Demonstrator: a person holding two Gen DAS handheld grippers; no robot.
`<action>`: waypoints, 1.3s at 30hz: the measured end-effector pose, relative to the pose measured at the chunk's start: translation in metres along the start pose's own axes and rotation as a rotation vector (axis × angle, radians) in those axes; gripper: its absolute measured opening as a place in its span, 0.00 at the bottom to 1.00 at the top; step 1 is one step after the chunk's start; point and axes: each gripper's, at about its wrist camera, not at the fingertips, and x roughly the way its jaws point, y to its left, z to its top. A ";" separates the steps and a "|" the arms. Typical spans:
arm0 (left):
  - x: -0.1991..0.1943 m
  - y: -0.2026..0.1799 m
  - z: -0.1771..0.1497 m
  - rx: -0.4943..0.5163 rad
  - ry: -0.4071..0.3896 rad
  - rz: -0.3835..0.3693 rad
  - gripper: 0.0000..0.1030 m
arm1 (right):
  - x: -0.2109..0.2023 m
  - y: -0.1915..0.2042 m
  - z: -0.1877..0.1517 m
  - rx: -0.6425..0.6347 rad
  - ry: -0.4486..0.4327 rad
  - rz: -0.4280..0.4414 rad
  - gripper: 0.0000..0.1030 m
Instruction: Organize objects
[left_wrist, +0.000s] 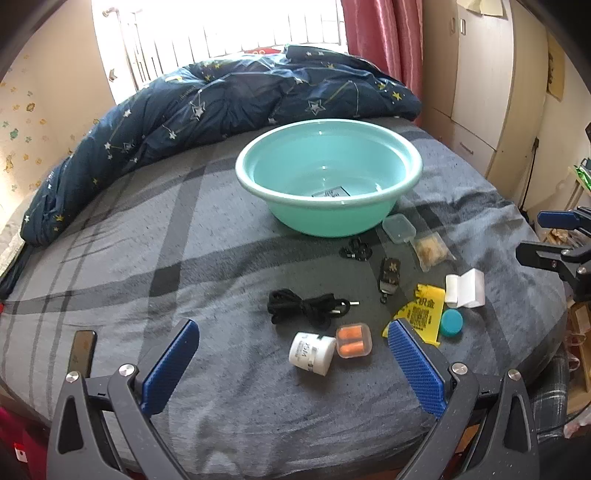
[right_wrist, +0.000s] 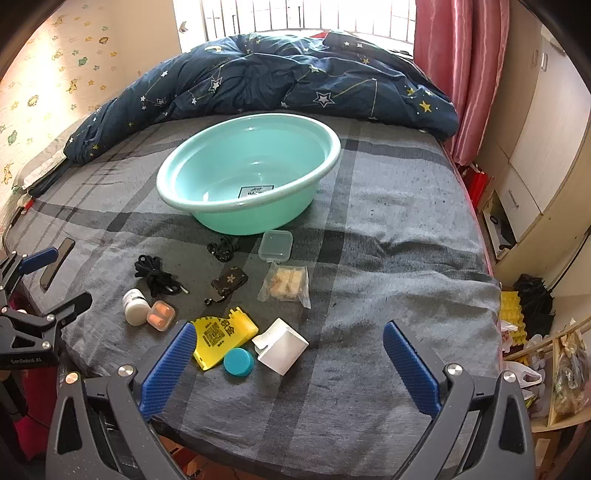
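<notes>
Bedroom, grey plaid bed (right_wrist: 388, 229); teal basin (right_wrist: 248, 171) empty bar its label. Nothing sorted yet: earplug case (left_wrist: 353, 340), white jar (left_wrist: 312, 353), black cable (left_wrist: 301, 307) lie loose before it. Left gripper (left_wrist: 293, 363) and right gripper (right_wrist: 288, 363) gape, holding nothing

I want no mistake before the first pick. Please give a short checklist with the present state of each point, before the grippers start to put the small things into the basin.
1. Left gripper open and holding nothing: ok.
2. Right gripper open and holding nothing: ok.
3. Green basin upright, mouth free: ok.
4. Basin inside empty: ok, only a label on its bottom.
5. White bottle free to grasp: not ok, it touches the earplug case.
6. Black cable bundled: ok.
</notes>
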 end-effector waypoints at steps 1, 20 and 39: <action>0.002 0.000 -0.001 0.000 0.005 -0.004 1.00 | 0.003 0.000 -0.001 -0.001 0.006 -0.002 1.00; 0.050 0.003 -0.027 -0.010 0.067 -0.050 1.00 | 0.051 -0.007 -0.022 0.016 0.079 0.017 1.00; 0.089 0.009 -0.043 -0.041 0.135 -0.071 1.00 | 0.092 -0.009 -0.034 0.038 0.142 0.031 1.00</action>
